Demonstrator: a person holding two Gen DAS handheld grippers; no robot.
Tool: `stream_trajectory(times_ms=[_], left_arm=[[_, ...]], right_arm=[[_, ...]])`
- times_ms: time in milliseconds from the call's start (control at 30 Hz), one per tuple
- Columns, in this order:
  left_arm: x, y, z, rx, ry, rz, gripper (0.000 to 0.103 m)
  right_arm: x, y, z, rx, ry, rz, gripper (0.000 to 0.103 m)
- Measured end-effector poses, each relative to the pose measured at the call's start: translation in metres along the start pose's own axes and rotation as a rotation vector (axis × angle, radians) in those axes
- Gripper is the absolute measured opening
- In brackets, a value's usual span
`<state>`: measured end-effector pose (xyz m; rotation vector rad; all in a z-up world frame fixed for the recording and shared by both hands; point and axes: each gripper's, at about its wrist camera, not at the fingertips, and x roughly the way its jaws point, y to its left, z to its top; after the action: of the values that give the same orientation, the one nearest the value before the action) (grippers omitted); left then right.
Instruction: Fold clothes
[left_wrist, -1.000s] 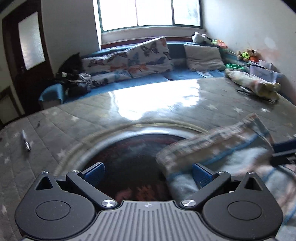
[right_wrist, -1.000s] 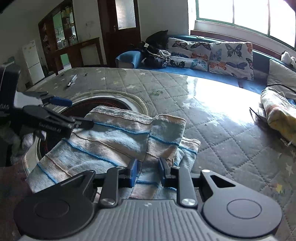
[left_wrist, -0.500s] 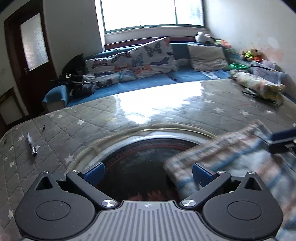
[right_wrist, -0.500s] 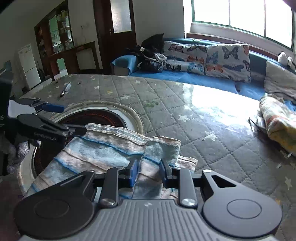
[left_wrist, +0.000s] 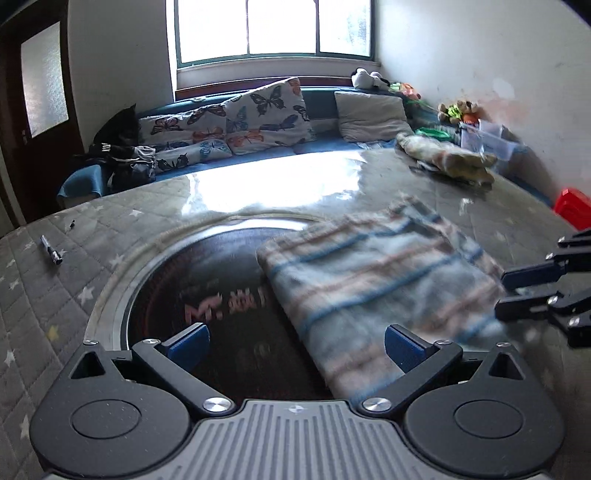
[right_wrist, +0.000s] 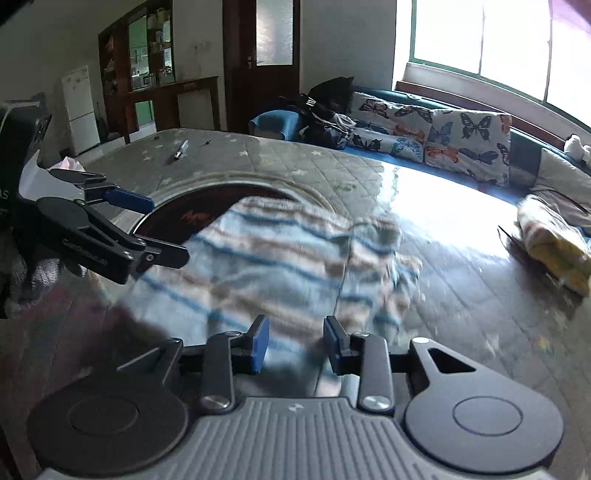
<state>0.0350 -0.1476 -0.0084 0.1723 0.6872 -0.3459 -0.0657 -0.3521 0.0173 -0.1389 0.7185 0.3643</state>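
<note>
A folded blue, brown and white striped cloth (left_wrist: 373, 280) lies on the quilted grey table cover (left_wrist: 74, 280), partly over a dark round glass panel (left_wrist: 207, 295). It also shows in the right wrist view (right_wrist: 266, 258). My left gripper (left_wrist: 295, 345) is wide open and empty, above the panel at the cloth's near left edge. My right gripper (right_wrist: 297, 343) is open and empty, just off the cloth's near edge. In the left wrist view the right gripper (left_wrist: 532, 291) shows at the cloth's right end. The left gripper (right_wrist: 144, 229) shows at the cloth's left.
A pen (left_wrist: 51, 250) lies at the table's far left. A rolled floral cloth (left_wrist: 443, 158) lies at the far right. A red object (left_wrist: 572, 208) sits at the right edge. A sofa with butterfly cushions (left_wrist: 240, 122) runs behind the table.
My right gripper has let go of the cloth and opened. Both grippers have drawn back and the cloth now lies flat on the table.
</note>
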Motion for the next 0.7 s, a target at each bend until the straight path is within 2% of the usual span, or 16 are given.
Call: stream_trajectory(times_ms=[233, 367, 433, 533, 633, 700], left_arm=[[-0.003, -0.001, -0.018, 0.037, 0.027, 0.032, 0.103], [-0.007, 0.005, -0.006, -0.009, 0.003, 0.008, 0.102], [-0.007, 0.007, 0.001, -0.042, -0.003, -0.023, 0.102], [0.004, 0.012, 0.012, -0.111, 0.015, -0.067, 0.097], [0.017, 0.016, 0.018, -0.167, 0.037, -0.084, 0.092], [0.022, 0.017, 0.021, -0.178, 0.046, -0.090, 0.090]], right_arm=[[-0.013, -0.005, -0.019, 0.075, 0.010, -0.013, 0.035], [-0.020, -0.021, -0.013, 0.159, -0.020, -0.014, 0.038], [-0.018, -0.033, -0.007, 0.224, -0.037, -0.018, 0.044], [-0.005, -0.052, 0.000, 0.326, -0.042, -0.018, 0.046], [0.012, -0.064, 0.002, 0.384, -0.041, -0.037, 0.057], [0.023, -0.071, 0.002, 0.417, -0.037, -0.045, 0.057]])
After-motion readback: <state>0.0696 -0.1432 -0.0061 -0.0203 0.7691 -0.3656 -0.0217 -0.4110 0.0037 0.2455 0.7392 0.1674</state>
